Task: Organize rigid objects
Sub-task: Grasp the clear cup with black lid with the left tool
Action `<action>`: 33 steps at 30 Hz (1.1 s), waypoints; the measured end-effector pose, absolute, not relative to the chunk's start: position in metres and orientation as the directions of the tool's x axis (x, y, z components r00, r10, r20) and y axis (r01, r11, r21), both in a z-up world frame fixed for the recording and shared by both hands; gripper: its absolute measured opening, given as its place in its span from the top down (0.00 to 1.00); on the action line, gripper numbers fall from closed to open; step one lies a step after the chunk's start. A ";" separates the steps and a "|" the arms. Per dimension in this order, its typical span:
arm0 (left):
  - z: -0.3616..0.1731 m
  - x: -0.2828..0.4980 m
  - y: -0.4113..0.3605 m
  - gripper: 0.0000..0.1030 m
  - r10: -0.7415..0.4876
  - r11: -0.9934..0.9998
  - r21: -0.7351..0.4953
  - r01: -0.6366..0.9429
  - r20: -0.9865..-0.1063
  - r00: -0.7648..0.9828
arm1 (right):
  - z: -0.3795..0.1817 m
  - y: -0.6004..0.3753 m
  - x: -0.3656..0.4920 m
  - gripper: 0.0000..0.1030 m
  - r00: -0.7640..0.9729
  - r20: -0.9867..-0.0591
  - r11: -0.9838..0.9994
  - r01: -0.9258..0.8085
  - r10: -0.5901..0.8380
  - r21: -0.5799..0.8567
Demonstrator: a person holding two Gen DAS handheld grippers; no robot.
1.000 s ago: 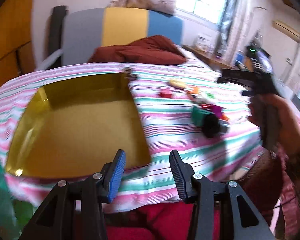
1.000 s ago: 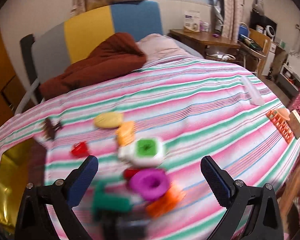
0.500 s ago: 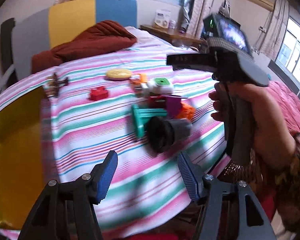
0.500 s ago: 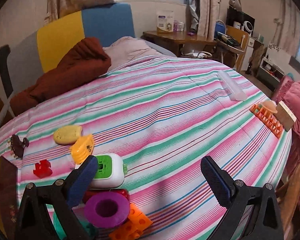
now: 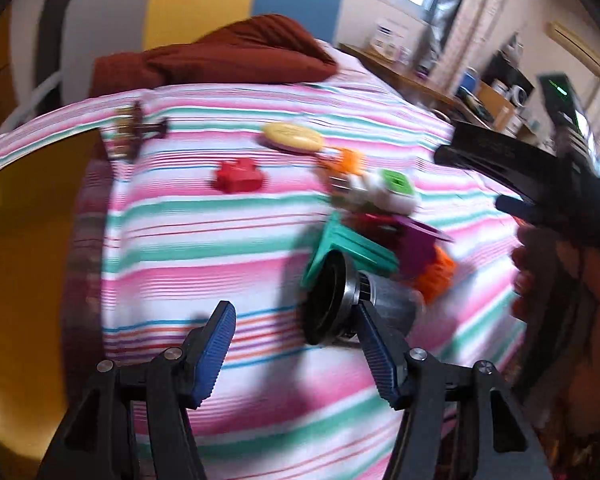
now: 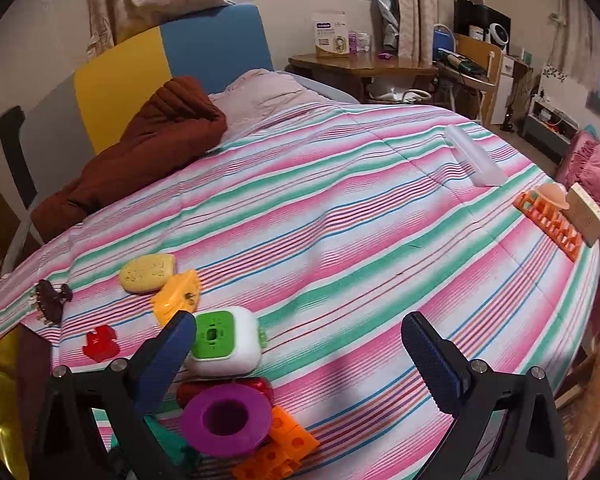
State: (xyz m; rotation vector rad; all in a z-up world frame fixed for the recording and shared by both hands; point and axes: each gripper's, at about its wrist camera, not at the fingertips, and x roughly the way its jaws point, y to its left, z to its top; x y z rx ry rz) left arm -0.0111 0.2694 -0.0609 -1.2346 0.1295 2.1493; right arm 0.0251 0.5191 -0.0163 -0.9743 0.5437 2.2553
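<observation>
Blurred black cylinder partly hidden behind left gripper fingers.

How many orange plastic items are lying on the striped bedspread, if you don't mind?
3: an orange clip beside the yellow soap, orange blocks under the purple ring, an orange rack far right. Others may be hidden.

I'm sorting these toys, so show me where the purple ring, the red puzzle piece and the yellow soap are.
purple ring (image 6: pixel 226 420), right wrist view, on its front rim.
red puzzle piece (image 6: pixel 99 344), right wrist view, on its top face.
yellow soap (image 6: pixel 148 273), right wrist view, on its embossed top.
</observation>
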 end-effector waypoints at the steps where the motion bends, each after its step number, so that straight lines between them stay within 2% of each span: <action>1: -0.060 -0.014 0.264 0.39 0.464 -0.805 -0.208 -0.555 -0.805 -0.370 | -0.015 0.518 0.025 0.00 -0.559 -0.749 -0.737 -0.660 0.354 0.144; 5: -0.056 -0.022 0.256 0.39 0.350 -0.871 -0.097 -0.482 -0.811 -0.468 | -0.008 0.503 0.019 0.00 -0.681 -0.707 -0.812 -0.514 0.190 0.277; 7: -0.056 -0.025 0.251 0.41 0.301 -0.894 -0.064 -0.444 -0.819 -0.488 | -0.006 0.491 0.013 0.00 -0.706 -0.695 -0.848 -0.445 0.133 0.289; 10: -0.051 -0.020 0.238 0.41 0.358 -0.893 -0.132 -0.430 -0.787 -0.502 | -0.003 0.474 0.007 0.00 -0.718 -0.684 -0.889 -0.388 0.128 0.242; 15: -0.041 0.013 0.238 0.41 0.502 -0.821 -0.223 -0.526 -0.720 -0.478 | -0.001 0.465 0.005 0.00 -0.711 -0.682 -0.907 -0.384 0.172 0.171; 22: -0.067 0.040 0.276 0.41 0.512 -0.753 -0.209 -0.624 -0.781 -0.357 | -0.007 0.484 0.011 0.00 -0.706 -0.696 -0.867 -0.420 0.127 0.268; 25: -0.081 0.035 0.289 0.41 0.473 -0.751 -0.163 -0.640 -0.809 -0.350 | -0.008 0.484 0.010 0.00 -0.713 -0.693 -0.866 -0.408 0.105 0.289; 28: -0.089 0.033 0.288 0.58 0.450 -0.764 -0.139 -0.630 -0.815 -0.366 | -0.008 0.478 0.009 0.00 -0.715 -0.692 -0.878 -0.389 0.098 0.278; 33: -0.084 0.027 0.269 0.58 0.494 -0.770 -0.213 -0.601 -0.795 -0.351 | -0.007 0.466 0.004 0.00 -0.710 -0.697 -0.905 -0.356 0.101 0.232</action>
